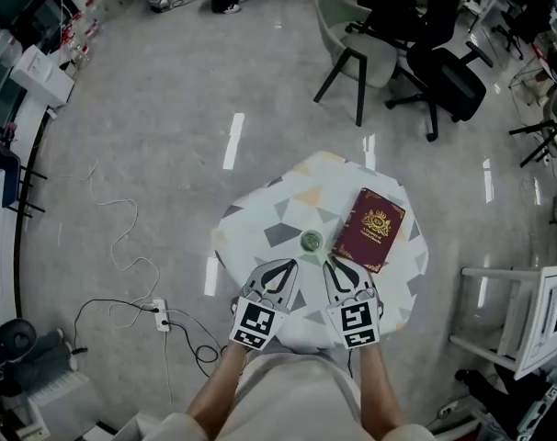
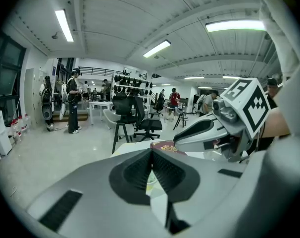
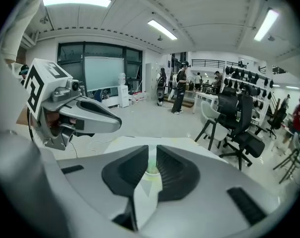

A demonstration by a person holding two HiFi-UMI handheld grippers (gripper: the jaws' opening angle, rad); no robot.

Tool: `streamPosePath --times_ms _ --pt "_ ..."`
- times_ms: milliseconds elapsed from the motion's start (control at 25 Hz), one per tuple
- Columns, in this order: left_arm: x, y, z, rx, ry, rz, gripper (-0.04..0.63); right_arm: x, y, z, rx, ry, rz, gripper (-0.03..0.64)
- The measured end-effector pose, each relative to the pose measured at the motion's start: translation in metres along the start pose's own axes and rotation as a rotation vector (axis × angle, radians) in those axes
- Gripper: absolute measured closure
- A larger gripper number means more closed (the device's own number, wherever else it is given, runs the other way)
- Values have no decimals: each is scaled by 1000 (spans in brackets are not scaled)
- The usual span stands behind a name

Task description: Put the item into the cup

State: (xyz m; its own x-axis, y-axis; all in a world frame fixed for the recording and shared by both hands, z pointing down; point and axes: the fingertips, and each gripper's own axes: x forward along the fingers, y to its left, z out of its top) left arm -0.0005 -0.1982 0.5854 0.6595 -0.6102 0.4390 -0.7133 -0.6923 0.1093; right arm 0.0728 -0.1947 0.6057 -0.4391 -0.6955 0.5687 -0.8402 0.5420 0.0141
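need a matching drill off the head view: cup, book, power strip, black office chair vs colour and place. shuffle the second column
Things:
1. cup
2. book
3. power strip
4. office chair

Colour and place:
A. white, on the floor to the left of the table
B. green, near the middle of the tabletop
C. black, on the floor beyond the table
D. dark red, lying flat on the table to the right of the cup

Pairs: 1-B, 2-D, 3-A, 4-C
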Motion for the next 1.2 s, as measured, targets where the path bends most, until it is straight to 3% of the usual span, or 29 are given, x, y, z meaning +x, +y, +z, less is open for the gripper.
streamPosePath --times_ms 200,1200 --pt "-8 -10 11 17 -22 1 584 -21 2 5 -3 -49 -21 569" --pt "-25 -13 18 48 -44 26 584 -42 6 12 -3 -92 -47 574"
